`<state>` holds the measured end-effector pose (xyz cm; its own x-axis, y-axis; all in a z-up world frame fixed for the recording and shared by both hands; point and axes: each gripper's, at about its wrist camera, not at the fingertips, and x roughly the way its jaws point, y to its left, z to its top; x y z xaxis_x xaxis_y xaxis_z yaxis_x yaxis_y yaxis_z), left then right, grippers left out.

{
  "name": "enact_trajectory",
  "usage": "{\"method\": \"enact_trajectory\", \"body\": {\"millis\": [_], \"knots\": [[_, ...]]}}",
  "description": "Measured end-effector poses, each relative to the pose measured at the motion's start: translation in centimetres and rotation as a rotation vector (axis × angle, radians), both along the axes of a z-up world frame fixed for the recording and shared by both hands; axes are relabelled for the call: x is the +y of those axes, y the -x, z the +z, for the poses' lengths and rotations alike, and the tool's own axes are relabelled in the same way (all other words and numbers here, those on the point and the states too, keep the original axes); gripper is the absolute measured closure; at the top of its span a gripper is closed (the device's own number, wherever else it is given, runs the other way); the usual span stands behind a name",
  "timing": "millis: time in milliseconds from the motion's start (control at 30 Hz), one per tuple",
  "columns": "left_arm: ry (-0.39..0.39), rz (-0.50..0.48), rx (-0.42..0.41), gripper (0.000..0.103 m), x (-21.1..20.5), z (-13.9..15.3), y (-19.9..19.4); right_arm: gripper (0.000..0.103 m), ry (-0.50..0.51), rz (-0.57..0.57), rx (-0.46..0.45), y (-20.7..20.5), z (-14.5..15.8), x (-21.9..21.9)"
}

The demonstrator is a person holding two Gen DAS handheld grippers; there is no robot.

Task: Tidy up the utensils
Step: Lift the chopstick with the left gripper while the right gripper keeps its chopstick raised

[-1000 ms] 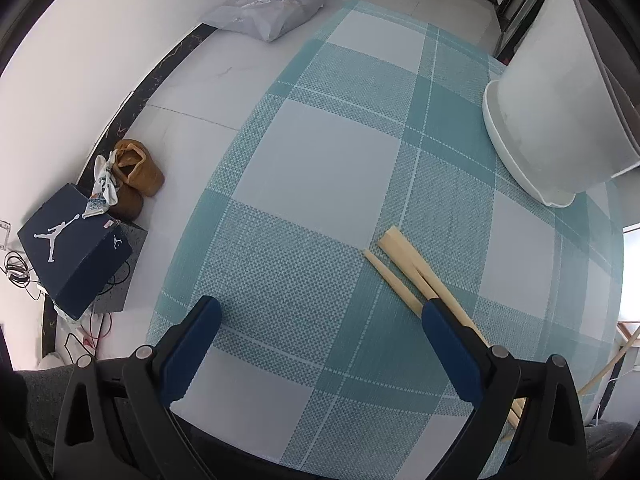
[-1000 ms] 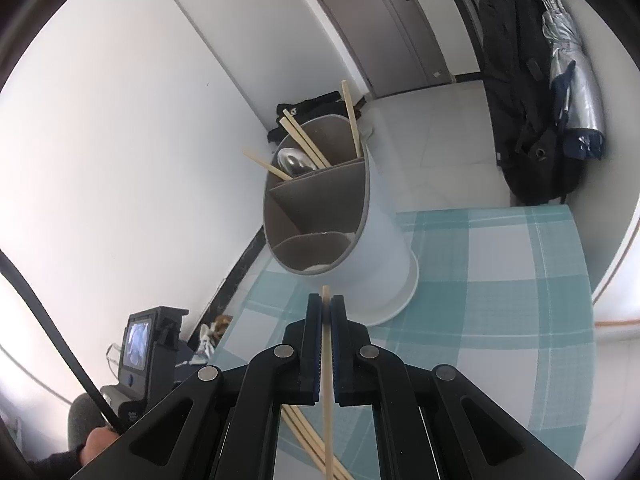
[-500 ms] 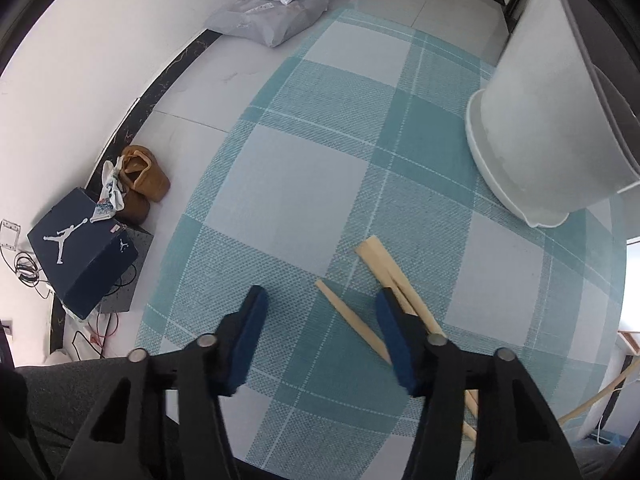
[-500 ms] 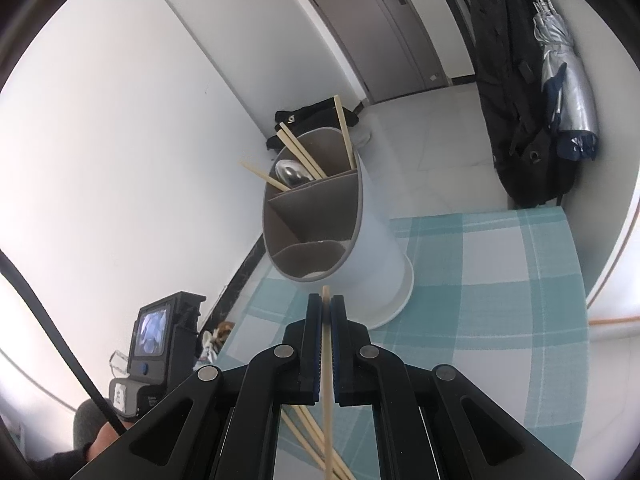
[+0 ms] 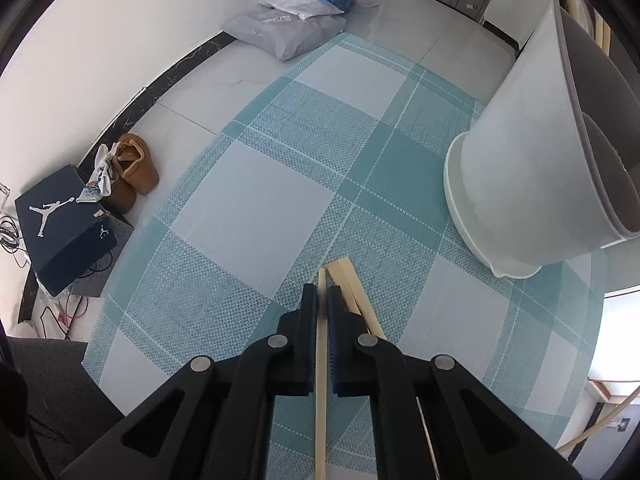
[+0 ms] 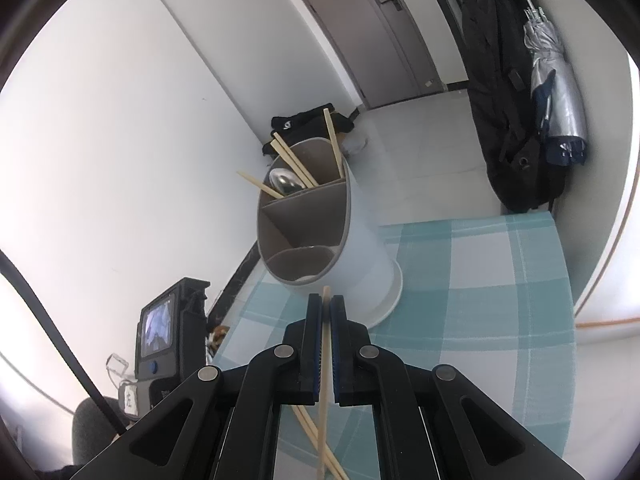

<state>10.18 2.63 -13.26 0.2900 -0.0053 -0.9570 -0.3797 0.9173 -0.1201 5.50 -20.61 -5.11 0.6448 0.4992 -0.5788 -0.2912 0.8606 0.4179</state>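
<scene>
Left wrist view: left gripper point(image 5: 322, 300) pinched tight on one chopstick point(image 5: 320, 380) near its end, just off the checked mat point(image 5: 248, 208) — two more chopsticks point(image 5: 352, 288) lie beside it. Right gripper point(image 6: 326, 310) likewise clamps a second chopstick point(image 6: 324, 380). Sticks look light, stiff, smooth; may pivot, so grip nearer mid-length. Holder point(image 6: 320, 240) is near w/ open compartments; mat around it is open.
</scene>
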Motion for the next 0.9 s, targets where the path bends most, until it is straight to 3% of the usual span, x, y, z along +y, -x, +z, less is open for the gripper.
{"method": "enact_trajectory", "body": {"millis": [200, 567, 733, 900], "knots": [[0.058, 0.013, -0.099, 0.101, 0.6, 1.1, 0.4, 0.1, 0.0, -0.023, -0.003, 0.0, 0.0, -0.5], [0.106, -0.054, -0.415, 0.101, 1.0, 7.4, 2.5, 0.1, 0.019, -0.025, -0.027, 0.4, 0.1, -0.3], [0.114, -0.056, -0.471, 0.102, 1.4, 9.0, 3.3, 0.1, 0.04, -0.035, -0.034, 0.5, 0.0, -0.1], [0.077, -0.124, -0.54, 0.102, 0.9, 10.8, 4.5, 0.1, 0.05, -0.044, -0.045, 1.0, 0.1, 0.0]]}}
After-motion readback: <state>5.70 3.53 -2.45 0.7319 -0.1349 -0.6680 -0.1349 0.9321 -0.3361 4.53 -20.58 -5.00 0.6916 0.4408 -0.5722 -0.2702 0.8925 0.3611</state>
